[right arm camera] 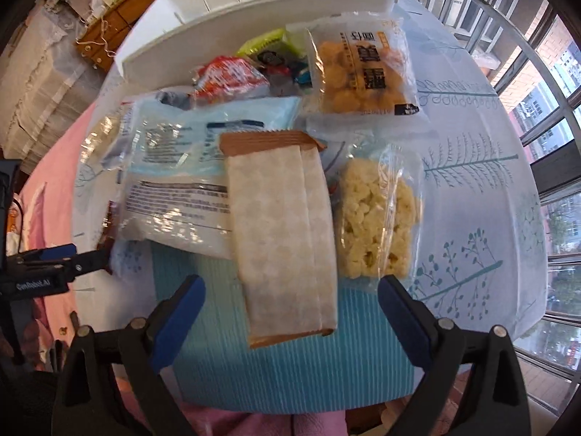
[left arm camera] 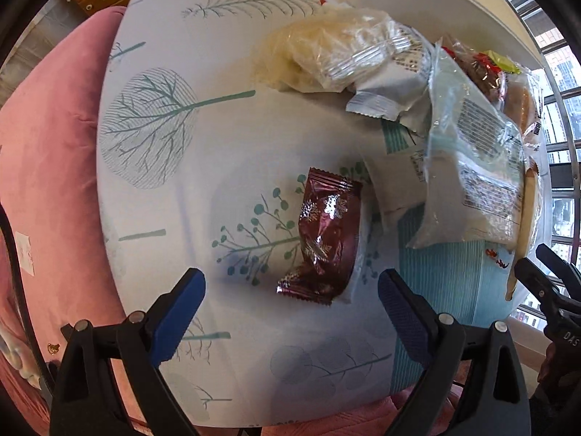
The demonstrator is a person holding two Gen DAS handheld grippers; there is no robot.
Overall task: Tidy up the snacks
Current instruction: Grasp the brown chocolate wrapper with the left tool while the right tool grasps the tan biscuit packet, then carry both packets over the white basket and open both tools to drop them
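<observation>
A dark red foil snack packet (left arm camera: pixel 325 238) lies on the tree-patterned tablecloth, just ahead of my left gripper (left arm camera: pixel 290 301), which is open and empty. A pile of snack packets (left arm camera: pixel 468 145) lies to its right. In the right wrist view my right gripper (right arm camera: pixel 290 309) is open and empty, just short of a long beige wafer packet with brown ends (right arm camera: pixel 281 232). A clear packet of puffed rice cake (right arm camera: pixel 379 218) lies right of it. An orange snack bag (right arm camera: pixel 363 72) and a red-and-white packet (right arm camera: pixel 228 80) lie farther back.
A white storage box (right arm camera: pixel 254 11) stands at the table's far side. A ribbed light-blue mat (right arm camera: pixel 290 363) lies under the near packets. A pink cushion (left arm camera: pixel 47 167) is left of the round table. Window bars (right arm camera: pixel 526 54) are at the right. The left gripper (right arm camera: pixel 54 265) shows at the right view's left edge.
</observation>
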